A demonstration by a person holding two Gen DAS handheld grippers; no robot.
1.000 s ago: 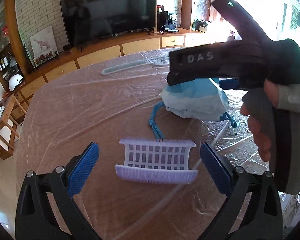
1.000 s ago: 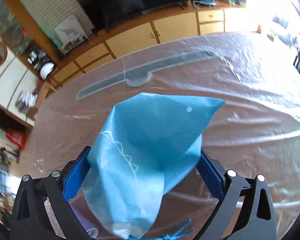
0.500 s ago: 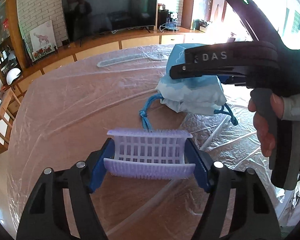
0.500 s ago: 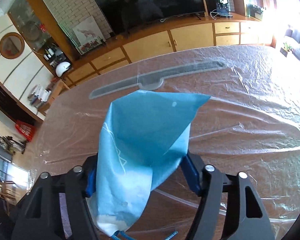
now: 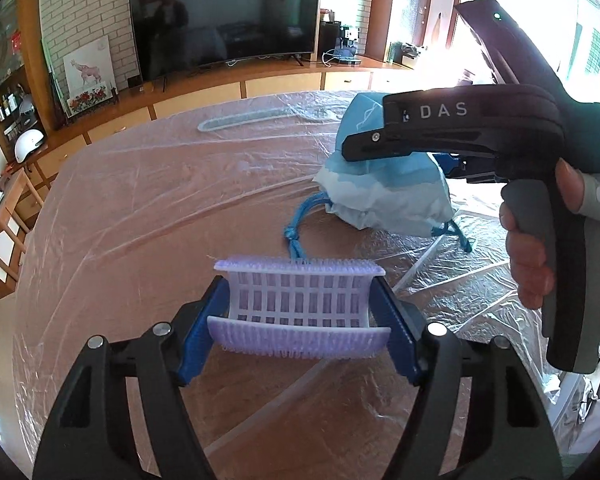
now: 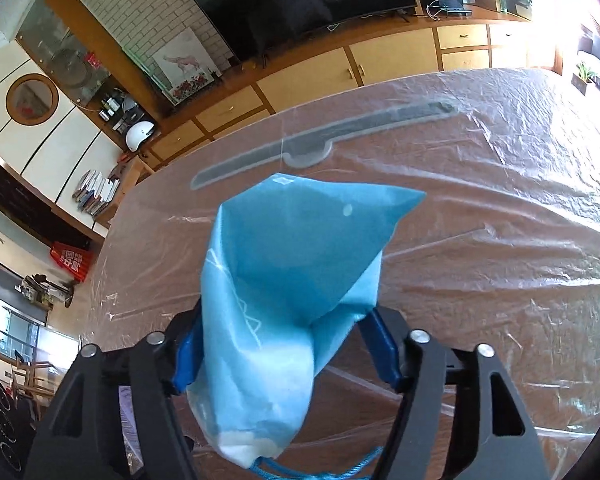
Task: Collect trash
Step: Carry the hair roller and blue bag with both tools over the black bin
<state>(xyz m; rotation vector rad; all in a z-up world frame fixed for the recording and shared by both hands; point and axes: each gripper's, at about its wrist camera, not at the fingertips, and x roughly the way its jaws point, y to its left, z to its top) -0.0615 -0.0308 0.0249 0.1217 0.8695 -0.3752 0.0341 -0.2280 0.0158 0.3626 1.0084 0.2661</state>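
Since the left gripper is clamped on the lilac plastic brush just above the counter and the right gripper, its jaws just easing apart, clasps the blue drawstring bag, bagging the trash evidently remains.

I'm working in a home, a living room by the look of it. A big curved TV stands on a long wooden sideboard with drawers, against a white brick wall. A framed picture leans beside the TV, a white helmet sits on a shelf, and books are stacked on a side table. A round mirror hangs on the wall. The round table in front of me is covered with clear plastic sheeting.
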